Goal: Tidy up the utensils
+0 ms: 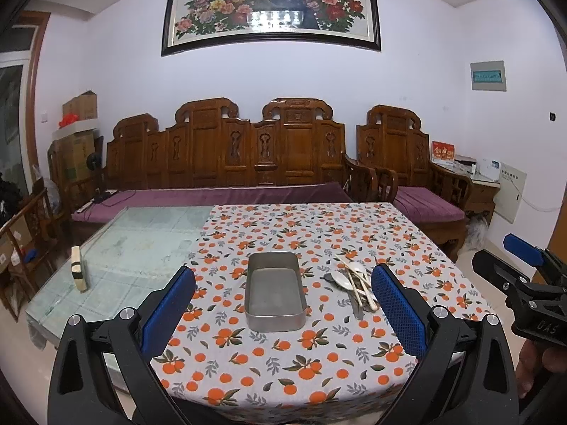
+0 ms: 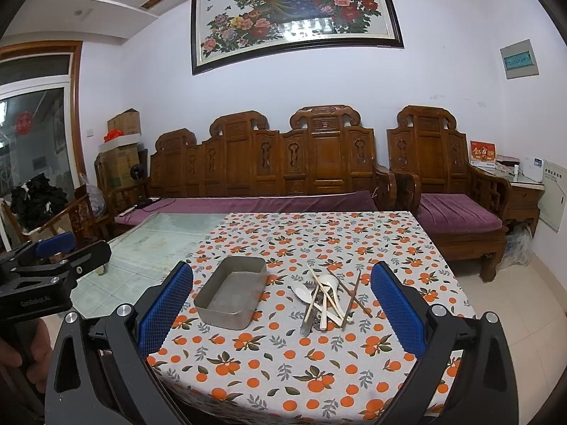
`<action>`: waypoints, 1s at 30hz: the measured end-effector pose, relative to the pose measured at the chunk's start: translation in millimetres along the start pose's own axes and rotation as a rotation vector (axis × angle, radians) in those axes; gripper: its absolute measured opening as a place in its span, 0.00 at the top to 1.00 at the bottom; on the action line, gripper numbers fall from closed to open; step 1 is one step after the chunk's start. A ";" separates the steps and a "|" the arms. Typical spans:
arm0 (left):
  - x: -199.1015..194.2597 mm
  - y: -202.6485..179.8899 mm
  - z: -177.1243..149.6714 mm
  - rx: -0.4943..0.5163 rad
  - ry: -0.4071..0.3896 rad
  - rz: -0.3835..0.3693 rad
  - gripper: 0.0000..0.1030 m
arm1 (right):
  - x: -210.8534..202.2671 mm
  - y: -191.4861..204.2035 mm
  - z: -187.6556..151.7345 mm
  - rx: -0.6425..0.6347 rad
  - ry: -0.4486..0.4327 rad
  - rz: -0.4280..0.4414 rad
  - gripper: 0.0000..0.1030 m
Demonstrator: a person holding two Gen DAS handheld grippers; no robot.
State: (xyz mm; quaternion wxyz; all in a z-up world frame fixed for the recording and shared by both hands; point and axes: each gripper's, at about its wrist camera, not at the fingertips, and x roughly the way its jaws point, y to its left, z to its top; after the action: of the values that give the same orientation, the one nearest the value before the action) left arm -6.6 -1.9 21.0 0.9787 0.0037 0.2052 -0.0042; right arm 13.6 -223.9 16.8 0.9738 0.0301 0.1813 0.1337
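An empty rectangular metal tin (image 1: 275,290) (image 2: 231,292) rests on the orange-patterned tablecloth (image 1: 283,372) (image 2: 283,364). To its right lies a heap of utensils (image 1: 354,283) (image 2: 327,295): white spoons, several chopsticks and metal pieces, crossed over one another. My left gripper (image 1: 283,304) hangs open above the table's near side, facing the tin, nothing between its blue pads. My right gripper (image 2: 281,304) is open too, with both the tin and the heap ahead of it and apart from it. Each gripper shows at the edge of the other's view.
The cloth covers only the right part of a glass-topped table (image 1: 134,248) (image 2: 159,244). A small pale block (image 1: 78,272) stands on the bare glass at the left. A carved wooden sofa (image 1: 230,156) and an armchair (image 2: 443,177) with purple cushions stand behind the table.
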 end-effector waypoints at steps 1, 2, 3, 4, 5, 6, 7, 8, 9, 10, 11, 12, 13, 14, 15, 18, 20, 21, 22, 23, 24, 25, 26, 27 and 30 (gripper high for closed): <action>-0.3 -0.1 -0.6 -0.001 0.000 -0.002 0.06 | 1.7 4.2 0.7 -0.002 -0.001 -0.002 0.03; -0.9 -0.5 -0.2 0.000 -0.002 -0.002 0.06 | 1.9 5.2 1.1 -0.002 -0.001 -0.004 0.03; -1.9 -1.1 0.3 0.003 -0.007 -0.001 0.06 | 1.9 5.3 1.8 0.000 -0.001 -0.004 0.03; -2.9 -2.2 -0.2 0.006 -0.011 0.000 0.06 | -0.4 5.1 2.8 0.001 -0.001 -0.001 0.03; -4.6 -3.1 -0.4 0.008 -0.014 0.001 0.06 | -0.7 6.7 3.9 0.001 0.000 -0.001 0.03; -4.8 -3.2 -0.1 0.008 -0.016 0.000 0.06 | -1.1 8.2 5.0 0.001 -0.001 -0.001 0.03; -5.0 -3.4 -1.1 0.008 -0.017 0.000 0.06 | -1.0 8.0 4.8 0.001 -0.002 0.000 0.03; -5.2 -4.1 -1.1 0.008 -0.017 -0.001 0.06 | -0.6 7.2 4.3 0.002 -0.001 0.000 0.03; -6.5 -4.1 0.3 0.008 -0.019 -0.002 0.06 | -0.5 8.0 4.7 0.002 -0.001 0.000 0.03; -7.2 -4.0 1.0 0.008 -0.020 -0.001 0.06 | -1.0 7.8 4.3 0.002 -0.001 0.000 0.03; -7.2 -4.0 1.3 0.008 -0.021 -0.002 0.06 | -1.1 7.1 3.9 0.002 -0.002 0.000 0.03; -7.6 -3.7 1.6 0.008 -0.022 -0.002 0.06 | -1.3 9.1 5.3 0.002 -0.002 0.000 0.03; -8.2 -3.4 1.6 0.008 -0.023 -0.002 0.06 | -1.3 7.8 4.4 0.002 -0.002 0.000 0.03; -8.3 -3.3 1.8 0.009 -0.024 -0.001 0.06 | -1.4 8.6 4.9 0.002 -0.003 0.000 0.03; -8.4 -3.7 2.0 0.012 -0.025 0.002 0.06 | -1.5 9.3 5.4 0.000 -0.003 -0.001 0.03; -9.0 -4.6 1.3 0.014 -0.027 0.002 0.06 | -2.7 9.2 6.0 -0.003 -0.005 -0.001 0.03; -8.4 -4.5 1.1 0.015 -0.026 0.003 0.06 | -6.9 7.0 8.5 0.000 -0.006 0.004 0.03; -8.5 -5.0 1.3 0.015 -0.026 0.003 0.06 | -6.9 7.9 9.7 0.000 -0.005 0.005 0.03; -8.6 -5.2 1.4 0.015 -0.026 0.003 0.06 | -7.0 7.6 8.7 -0.001 -0.006 0.004 0.03; -8.4 -5.0 1.4 0.014 -0.027 0.002 0.06 | -7.3 7.5 8.6 -0.002 -0.006 0.004 0.03; -8.2 -5.2 1.3 0.014 -0.026 0.003 0.06 | -7.8 8.6 9.8 -0.002 -0.006 0.005 0.03; -8.5 -5.5 1.1 0.014 -0.025 0.002 0.06 | -7.6 8.3 9.8 -0.002 -0.007 0.004 0.03; -8.3 -5.6 1.0 0.012 -0.024 0.000 0.06 | -7.2 7.5 8.5 -0.001 -0.007 0.004 0.03; -7.8 -5.5 1.0 0.011 -0.022 0.000 0.06 | -7.1 7.6 8.4 -0.001 -0.006 0.003 0.03; -7.2 -5.0 0.7 0.011 -0.022 -0.001 0.06 | -7.7 8.7 9.6 0.000 -0.006 0.003 0.03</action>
State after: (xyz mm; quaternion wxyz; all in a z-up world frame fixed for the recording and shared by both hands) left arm -13.0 -6.8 24.6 0.9808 0.0092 0.1946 -0.0057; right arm 8.0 -217.7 29.3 0.9742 0.0307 0.1781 0.1350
